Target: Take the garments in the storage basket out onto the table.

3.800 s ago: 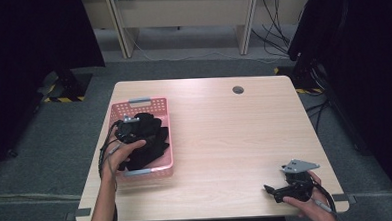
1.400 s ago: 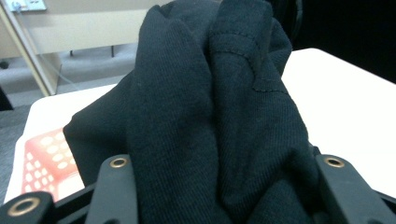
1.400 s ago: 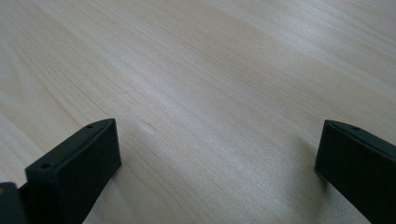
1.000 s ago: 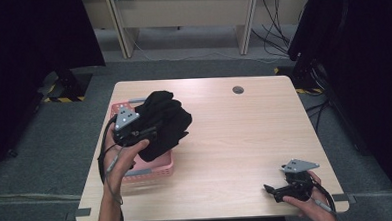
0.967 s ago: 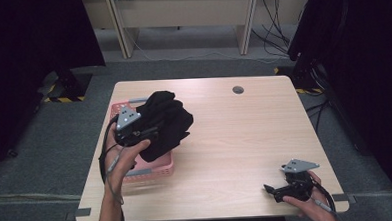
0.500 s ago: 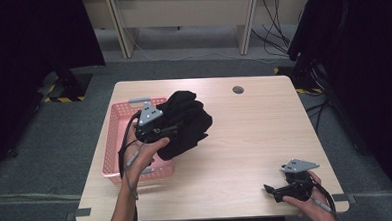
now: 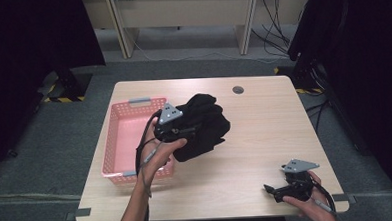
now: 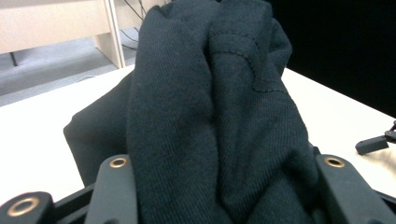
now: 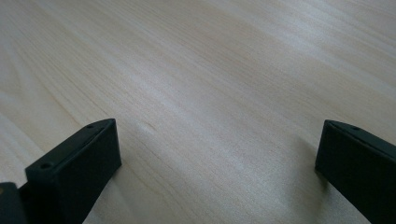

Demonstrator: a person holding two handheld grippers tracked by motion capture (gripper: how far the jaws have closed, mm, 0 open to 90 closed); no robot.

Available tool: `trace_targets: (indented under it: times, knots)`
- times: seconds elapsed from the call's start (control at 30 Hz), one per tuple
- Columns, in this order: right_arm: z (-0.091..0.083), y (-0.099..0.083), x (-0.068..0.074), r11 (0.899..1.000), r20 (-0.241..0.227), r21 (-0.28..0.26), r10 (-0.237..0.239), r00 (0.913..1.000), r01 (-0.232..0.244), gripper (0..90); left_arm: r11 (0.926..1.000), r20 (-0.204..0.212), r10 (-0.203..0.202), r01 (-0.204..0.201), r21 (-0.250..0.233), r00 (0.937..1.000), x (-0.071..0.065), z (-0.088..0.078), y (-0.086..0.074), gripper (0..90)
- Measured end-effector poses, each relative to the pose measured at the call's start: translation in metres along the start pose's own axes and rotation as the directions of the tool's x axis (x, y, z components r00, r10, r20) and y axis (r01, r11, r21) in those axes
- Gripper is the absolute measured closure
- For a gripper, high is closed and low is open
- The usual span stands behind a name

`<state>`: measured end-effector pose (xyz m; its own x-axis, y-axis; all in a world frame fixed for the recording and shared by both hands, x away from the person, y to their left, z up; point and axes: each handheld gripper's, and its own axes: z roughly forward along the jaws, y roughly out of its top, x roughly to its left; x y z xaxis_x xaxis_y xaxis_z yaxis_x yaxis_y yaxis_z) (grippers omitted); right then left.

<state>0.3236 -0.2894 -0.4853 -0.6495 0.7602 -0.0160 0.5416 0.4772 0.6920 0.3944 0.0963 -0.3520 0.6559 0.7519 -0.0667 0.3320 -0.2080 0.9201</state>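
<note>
You are carrying a bunched black knitted garment [image 7: 202,125] out of the pink plastic basket [image 7: 116,144], and your left gripper [image 7: 177,133] is pinching it tight; in the left gripper view the cloth [image 8: 210,107] bulges up thick between the two jaws. The bundle hangs just past the basket's right rim, over the middle of the table [image 7: 265,132]. Take it on to the bare wood near the middle before you let go, so no part drapes back over the basket rim. Lower it until the cloth rests on the wood, then let go. Your right gripper [image 7: 270,190] sits at the table's near right corner with its jaws spread wide over bare wood [image 9: 210,84]; bring it in to help flatten the cloth. The tabletop is pale wood with a small round cable hole [image 7: 238,89] near the far edge. Grey carpet [image 7: 45,147] lies around, with black curtains [image 7: 26,53] at the sides.
</note>
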Motion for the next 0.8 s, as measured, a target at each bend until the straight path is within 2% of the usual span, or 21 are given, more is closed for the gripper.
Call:
trace_targets:
  times: [0.3,0.47,0.53,0.57,0.63,0.73,0.8]
  knots:
    - [0.000,0.000,0.000,1.000,0.000,0.000,0.000,1.0000,0.000,0.2,0.9998,0.037,0.001,-0.001,0.019,0.9993,-0.010,0.018,-0.001,47.6]
    - [0.000,0.000,0.000,1.000,0.000,0.000,0.000,1.0000,0.000,0.2,0.9988,0.058,-0.004,0.001,0.049,0.9983,-0.014,0.033,-0.005,47.5]
    - [0.000,0.000,0.000,1.000,0.000,0.000,0.000,1.0000,0.000,0.2,0.9988,0.058,-0.004,0.001,0.049,0.9983,-0.014,0.033,-0.005,47.5]
    - [0.000,0.000,0.000,1.000,0.000,0.000,0.000,1.0000,0.000,0.2,0.9981,0.063,-0.005,0.001,0.062,0.9980,-0.016,0.041,-0.008,47.5]
    - [0.000,0.000,0.000,1.000,0.000,0.000,0.001,1.0000,-0.001,0.2,0.9981,0.063,-0.005,0.001,0.062,0.9980,-0.016,0.041,-0.008,47.5]
    - [0.000,0.000,0.000,1.000,0.000,0.000,0.001,1.0000,-0.001,0.2,0.9971,0.074,-0.010,0.005,0.076,0.9972,-0.019,0.054,-0.012,47.5]
    - [0.000,0.000,0.000,1.000,0.000,0.000,0.000,1.0000,0.000,0.2,0.9971,0.074,-0.010,0.005,0.076,0.9972,-0.019,0.054,-0.012,47.5]
